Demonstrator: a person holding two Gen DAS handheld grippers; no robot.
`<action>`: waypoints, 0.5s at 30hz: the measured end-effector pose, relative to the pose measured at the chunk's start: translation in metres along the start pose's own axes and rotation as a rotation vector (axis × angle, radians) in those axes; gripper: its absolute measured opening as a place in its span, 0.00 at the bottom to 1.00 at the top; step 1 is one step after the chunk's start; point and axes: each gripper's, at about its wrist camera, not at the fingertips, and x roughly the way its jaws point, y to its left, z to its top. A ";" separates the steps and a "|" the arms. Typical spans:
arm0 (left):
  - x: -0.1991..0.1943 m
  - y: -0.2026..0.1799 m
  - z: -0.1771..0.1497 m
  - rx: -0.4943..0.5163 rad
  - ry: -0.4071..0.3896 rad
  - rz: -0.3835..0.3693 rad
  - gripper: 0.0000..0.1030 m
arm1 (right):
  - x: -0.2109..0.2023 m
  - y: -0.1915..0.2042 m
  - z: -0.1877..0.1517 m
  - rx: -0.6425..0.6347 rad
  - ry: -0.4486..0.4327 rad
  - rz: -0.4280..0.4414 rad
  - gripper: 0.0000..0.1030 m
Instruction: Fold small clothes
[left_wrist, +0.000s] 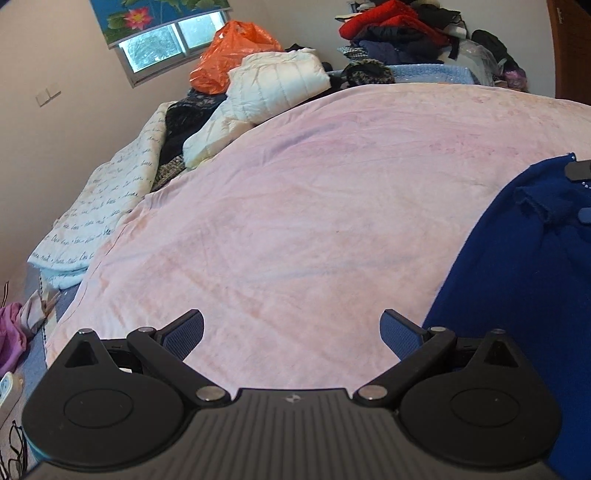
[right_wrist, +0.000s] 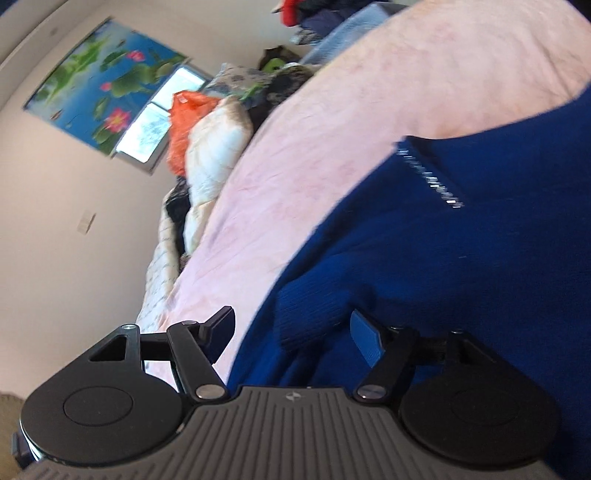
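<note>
A dark blue knit garment (left_wrist: 524, 258) lies on the pink blanket (left_wrist: 295, 206) at the right of the left wrist view. My left gripper (left_wrist: 291, 332) is open and empty above the bare blanket, left of the garment. In the right wrist view the garment (right_wrist: 424, 258) fills the right side, with a silvery beaded trim (right_wrist: 432, 177). My right gripper (right_wrist: 291, 332) is open, its jaws standing either side of a ribbed fold of the garment (right_wrist: 306, 317). The right gripper's tip (left_wrist: 580, 170) shows at the far right edge of the left wrist view.
A white padded jacket (left_wrist: 273, 92), an orange plastic bag (left_wrist: 229, 55) and dark clothes lie at the bed's far left. A heap of red and dark clothes (left_wrist: 399, 33) sits at the far end. A script-print quilt (left_wrist: 99, 206) lies along the left edge by the wall.
</note>
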 end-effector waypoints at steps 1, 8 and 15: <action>-0.002 0.006 -0.002 -0.010 0.002 0.007 0.99 | -0.004 0.008 -0.003 -0.016 0.007 -0.003 0.67; -0.013 0.016 -0.026 0.009 0.016 -0.032 0.99 | -0.009 0.054 -0.049 -0.324 0.122 -0.071 0.67; -0.004 0.045 -0.037 -0.091 0.079 0.050 0.99 | -0.027 0.150 -0.155 -1.063 0.152 -0.068 0.67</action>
